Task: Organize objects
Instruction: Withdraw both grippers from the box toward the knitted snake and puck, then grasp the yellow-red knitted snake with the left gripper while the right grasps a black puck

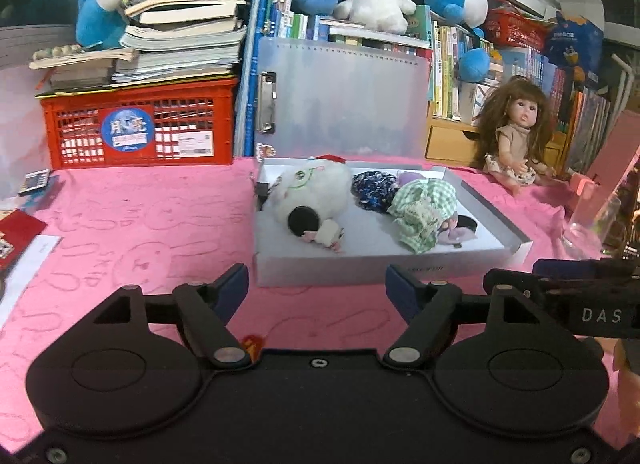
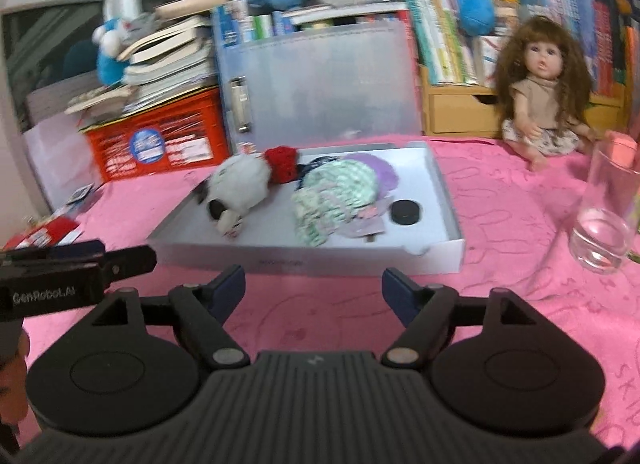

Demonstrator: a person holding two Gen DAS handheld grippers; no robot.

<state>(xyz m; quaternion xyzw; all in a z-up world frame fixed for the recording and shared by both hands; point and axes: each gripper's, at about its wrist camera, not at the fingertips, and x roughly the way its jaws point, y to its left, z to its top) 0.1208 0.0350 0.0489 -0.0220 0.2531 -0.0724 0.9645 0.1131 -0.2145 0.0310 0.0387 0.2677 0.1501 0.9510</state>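
A flat white box [image 1: 384, 268] with low walls sits open on the pink cloth. Small toys lie inside it. On the left lies a fluffy white plush toy [image 1: 310, 194] on its side, with a black round patch and a little pink and white foot. A bit of red fuzzy stuff [image 2: 282, 162] touches its far end. Next to it is a dark blue patterned bundle [image 1: 374, 188]. A green and white checked cloth toy [image 1: 420, 210] lies crumpled in the middle, partly over something purple [image 2: 376, 168]. A small black round disc [image 2: 406, 212] lies flat near the right wall.
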